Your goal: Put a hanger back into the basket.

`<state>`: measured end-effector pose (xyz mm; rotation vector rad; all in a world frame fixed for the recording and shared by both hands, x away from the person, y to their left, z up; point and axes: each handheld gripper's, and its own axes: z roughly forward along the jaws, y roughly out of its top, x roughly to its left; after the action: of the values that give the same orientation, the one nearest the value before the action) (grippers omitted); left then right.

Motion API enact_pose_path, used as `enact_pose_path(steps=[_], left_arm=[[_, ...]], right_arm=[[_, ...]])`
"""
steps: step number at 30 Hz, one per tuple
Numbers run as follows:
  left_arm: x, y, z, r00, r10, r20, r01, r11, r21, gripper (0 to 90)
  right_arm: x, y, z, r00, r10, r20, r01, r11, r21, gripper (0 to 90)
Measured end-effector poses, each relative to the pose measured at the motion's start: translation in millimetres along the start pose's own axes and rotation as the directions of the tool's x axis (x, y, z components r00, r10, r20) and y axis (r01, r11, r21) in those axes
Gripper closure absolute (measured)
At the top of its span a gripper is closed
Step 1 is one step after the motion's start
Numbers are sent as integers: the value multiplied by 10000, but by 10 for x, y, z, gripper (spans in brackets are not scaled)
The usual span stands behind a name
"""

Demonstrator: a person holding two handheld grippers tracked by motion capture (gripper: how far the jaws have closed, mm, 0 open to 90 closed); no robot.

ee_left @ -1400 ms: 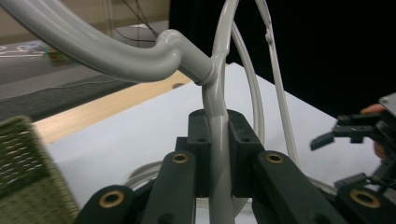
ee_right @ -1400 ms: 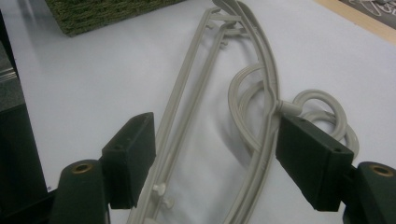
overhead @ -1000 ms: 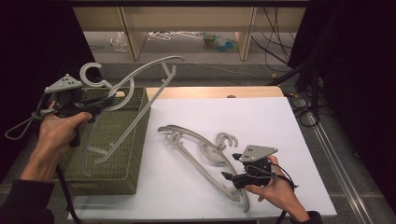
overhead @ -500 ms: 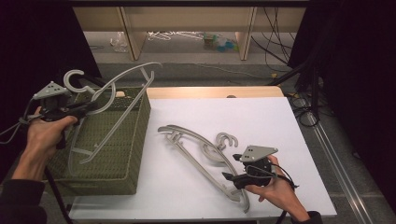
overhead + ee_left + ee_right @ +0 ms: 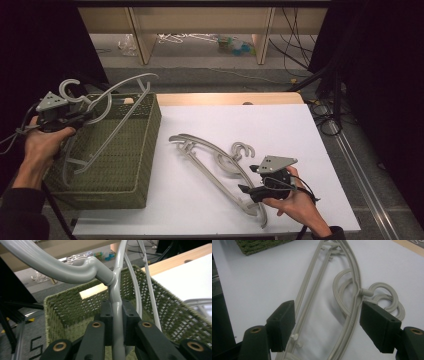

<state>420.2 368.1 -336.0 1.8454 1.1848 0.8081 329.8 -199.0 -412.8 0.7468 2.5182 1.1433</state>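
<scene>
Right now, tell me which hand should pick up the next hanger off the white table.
Right. The right gripper hangs open over the hangers on the table, while the left gripper is shut on a hanger above the green basket.

this is looking like a lab or recording room, not a home. a white sheet [image 5: 280,130] is covering the wooden bench [image 5: 225,98], dark curtains [image 5: 380,75] are hanging close on both sides, black cables [image 5: 300,45] are trailing over the grey floor [image 5: 210,62], and loose odds and ends are lying under a bare wooden shelf frame [image 5: 200,20] behind.
</scene>
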Motion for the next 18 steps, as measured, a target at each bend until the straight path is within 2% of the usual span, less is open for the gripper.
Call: enact_pose_path(steps=[5, 8, 18], left_arm=[[68, -101, 25, 9995, 245, -177, -240, 9992, 305, 814], [108, -146, 33, 9997, 169, -191, -162, 9993, 328, 814], [170, -292, 10, 9997, 234, -3, -234, 9987, 456, 814]], right_arm=[[2, -1, 2, 10000, 27, -19, -27, 10000, 20, 294], [-8, -11, 20, 10000, -11, -53, 12, 10000, 57, 295], [-8, -14, 27, 9999, 22, -104, -20, 9999, 137, 294]])
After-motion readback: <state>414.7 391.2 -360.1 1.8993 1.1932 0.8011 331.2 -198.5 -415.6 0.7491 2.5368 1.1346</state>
